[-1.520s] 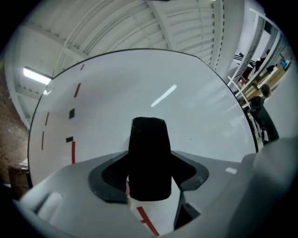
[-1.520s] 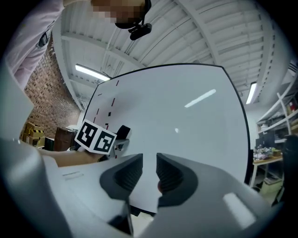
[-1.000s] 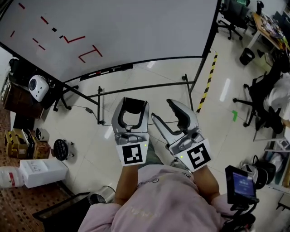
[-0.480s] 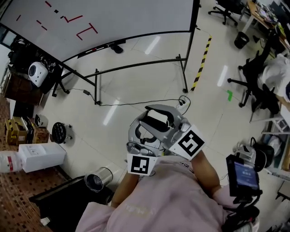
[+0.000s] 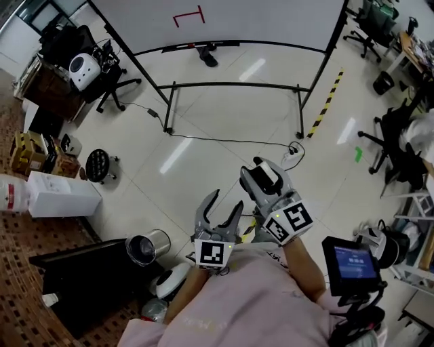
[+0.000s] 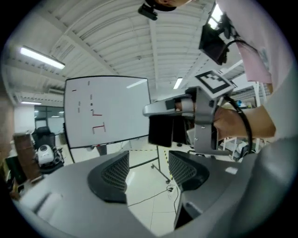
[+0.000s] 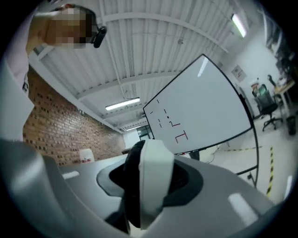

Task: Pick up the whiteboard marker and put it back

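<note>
Holding anything yet? my partner asks.

Me: Yes. My right claw (image 5: 263,171) has just been closing, and its jaws now pinch a block (image 7: 151,179). It has a hard white shell with rounded corners and is matte black underneath. My left claw (image 5: 226,200), at the right one's 7 o'clock, stands wide, with only glossy tile (image 6: 149,193) showing between its ribbed black pads (image 6: 111,174).

Partner: Is that the marker?

Me: I can't swear to it. It looks squat, more like an eraser than a slim pen, and I see no pen anywhere else. A dark bit (image 5: 207,55) hangs at the ledge (image 5: 180,47) of the board (image 5: 271,17) at 12 o'clock, but it is too small to name.

Partner: So which step is this?

Me: The pick-up looks done. I judge this to be the carry, with both claws close to my chest and the board well apart from them. Next I'd take the block towards 12 o'clock and level it over that narrow dark ledge. I'd seat it flat so the smooth shell can't slide off, then spread the jaws.
</note>
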Available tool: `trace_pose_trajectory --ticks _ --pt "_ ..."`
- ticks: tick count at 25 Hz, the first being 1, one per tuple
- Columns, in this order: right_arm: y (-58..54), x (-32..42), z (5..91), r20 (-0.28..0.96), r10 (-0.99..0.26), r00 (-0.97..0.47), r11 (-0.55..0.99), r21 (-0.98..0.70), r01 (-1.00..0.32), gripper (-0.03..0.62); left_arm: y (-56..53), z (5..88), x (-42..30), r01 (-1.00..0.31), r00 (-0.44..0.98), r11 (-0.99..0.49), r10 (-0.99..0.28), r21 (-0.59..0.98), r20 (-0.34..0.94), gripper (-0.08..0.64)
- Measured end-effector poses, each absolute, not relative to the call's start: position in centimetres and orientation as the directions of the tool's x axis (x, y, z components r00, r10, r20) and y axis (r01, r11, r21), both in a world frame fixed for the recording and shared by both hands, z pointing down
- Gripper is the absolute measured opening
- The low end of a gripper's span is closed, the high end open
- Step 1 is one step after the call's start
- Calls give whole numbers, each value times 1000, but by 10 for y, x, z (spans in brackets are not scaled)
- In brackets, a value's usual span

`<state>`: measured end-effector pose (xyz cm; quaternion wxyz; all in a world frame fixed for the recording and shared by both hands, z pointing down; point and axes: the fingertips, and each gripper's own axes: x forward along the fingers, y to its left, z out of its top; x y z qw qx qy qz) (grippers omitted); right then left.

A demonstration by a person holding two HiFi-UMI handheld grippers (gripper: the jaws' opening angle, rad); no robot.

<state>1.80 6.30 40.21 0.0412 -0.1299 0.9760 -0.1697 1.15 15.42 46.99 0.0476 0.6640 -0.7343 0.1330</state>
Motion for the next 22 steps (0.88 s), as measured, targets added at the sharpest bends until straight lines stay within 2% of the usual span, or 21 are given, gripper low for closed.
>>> trace_pose_trajectory --ticks 3,5,14,18,22 --pt "96 15 397 10 -424 -905 893 -162 -420 163 189 468 -20 -981 -190 170 -951 -98 243 254" --pt "120 13 392 12 -450 -893 890 -80 -449 163 197 459 -24 -980 -195 179 -956 -90 220 253" --pt "155 37 367 7 -447 -895 894 -11 -447 164 197 420 3 -979 -201 197 -974 -54 102 247" --pt "140 78 366 13 -501 -865 865 -7 -502 164 184 406 32 -980 -191 187 -980 -74 48 216" --pt "119 111 373 31 -558 -829 827 -60 -559 164 178 407 57 -984 -163 157 -985 -84 64 215"
